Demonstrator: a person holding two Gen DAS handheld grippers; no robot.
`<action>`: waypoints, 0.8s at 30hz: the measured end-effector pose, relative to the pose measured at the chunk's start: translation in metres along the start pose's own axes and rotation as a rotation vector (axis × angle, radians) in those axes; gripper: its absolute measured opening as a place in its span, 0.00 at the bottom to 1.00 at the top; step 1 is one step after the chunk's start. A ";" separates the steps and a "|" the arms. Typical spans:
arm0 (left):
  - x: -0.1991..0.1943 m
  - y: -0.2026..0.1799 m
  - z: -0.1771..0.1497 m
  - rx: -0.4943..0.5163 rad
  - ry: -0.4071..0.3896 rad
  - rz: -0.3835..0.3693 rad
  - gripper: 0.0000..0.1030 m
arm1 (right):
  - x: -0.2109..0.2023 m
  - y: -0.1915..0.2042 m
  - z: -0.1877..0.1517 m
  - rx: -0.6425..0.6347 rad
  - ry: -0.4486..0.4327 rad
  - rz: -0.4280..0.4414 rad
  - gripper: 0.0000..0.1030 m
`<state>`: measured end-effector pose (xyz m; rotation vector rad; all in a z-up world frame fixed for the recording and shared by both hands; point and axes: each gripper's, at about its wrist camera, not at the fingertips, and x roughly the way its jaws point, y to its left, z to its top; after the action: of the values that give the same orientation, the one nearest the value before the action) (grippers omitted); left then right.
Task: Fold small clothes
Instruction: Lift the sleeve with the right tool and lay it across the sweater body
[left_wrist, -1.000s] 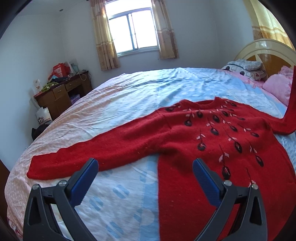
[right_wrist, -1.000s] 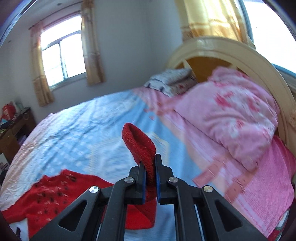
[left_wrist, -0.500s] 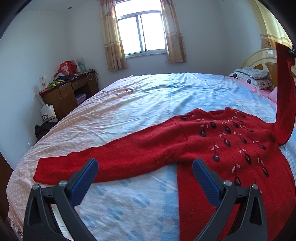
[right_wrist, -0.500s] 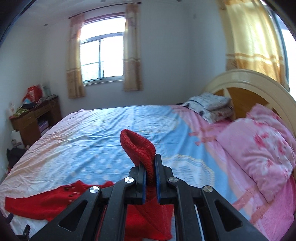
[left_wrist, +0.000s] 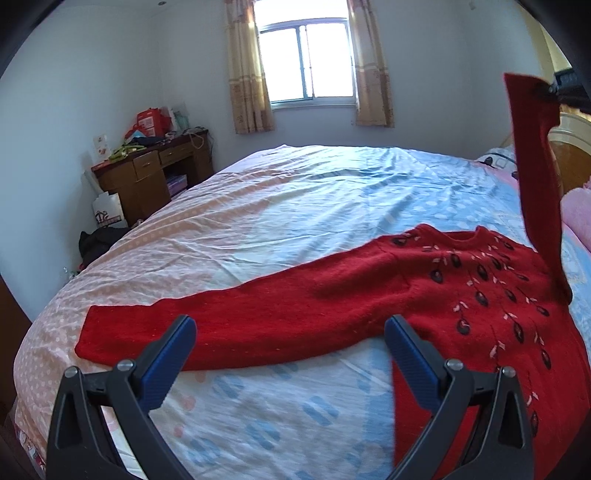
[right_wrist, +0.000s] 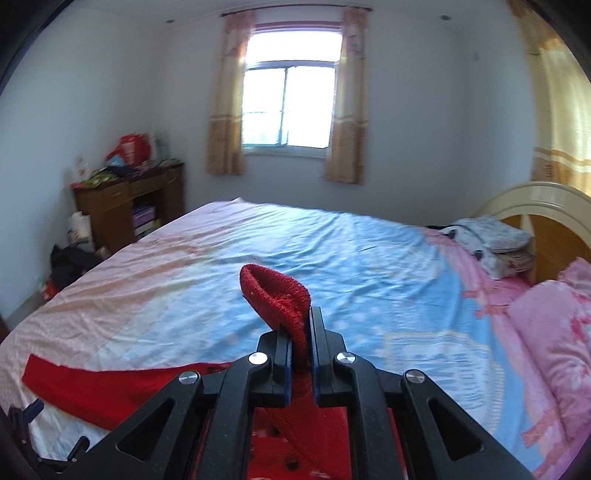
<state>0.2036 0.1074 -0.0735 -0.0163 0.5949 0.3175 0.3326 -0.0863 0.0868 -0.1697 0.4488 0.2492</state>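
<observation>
- Red sweater (left_wrist: 424, 295) spread face up on the bed sheet (left_wrist: 295, 206), body toward the near right, dark leaf embroidery across the chest.
- One sleeve (left_wrist: 229, 332) stretched flat to the left, cuff edge ending short of the bed's left edge, pink dotted sheet bare beyond it.
- Other sleeve (left_wrist: 535, 177) lifted off the bed, hanging nearly upright from high on the right down to the shoulder.
- Right gripper (right_wrist: 300, 347) clamped tight on that raised sleeve, cuff (right_wrist: 277, 295) poking out above the narrow jaws, rest of the sleeve dropping below.
- Left gripper (left_wrist: 290, 354) spread wide, holding nothing, hovering above the flat sleeve and the near sheet, blue pads (left_wrist: 410, 362) apart on either side.
- Broad stretch of bare sheet beyond the sweater, running to the far edge below the window (right_wrist: 288, 110).
- Pink pillow (right_wrist: 554, 332) and folded bedding (right_wrist: 495, 240) near the headboard (right_wrist: 546, 199), well apart from the sweater.
- Wooden desk (left_wrist: 147, 177) off the bed's left side, against the wall.
</observation>
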 end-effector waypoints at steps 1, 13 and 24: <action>0.001 0.002 0.000 -0.005 0.001 0.004 1.00 | 0.008 0.012 -0.005 -0.010 0.011 0.015 0.06; 0.022 0.016 -0.008 -0.025 0.024 0.039 1.00 | 0.105 0.114 -0.117 -0.045 0.244 0.261 0.08; 0.025 -0.001 -0.015 -0.066 0.050 -0.178 1.00 | 0.061 0.020 -0.184 0.028 0.362 0.244 0.54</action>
<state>0.2148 0.1119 -0.0996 -0.1404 0.6279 0.1642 0.3059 -0.0944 -0.1058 -0.1330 0.8346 0.4547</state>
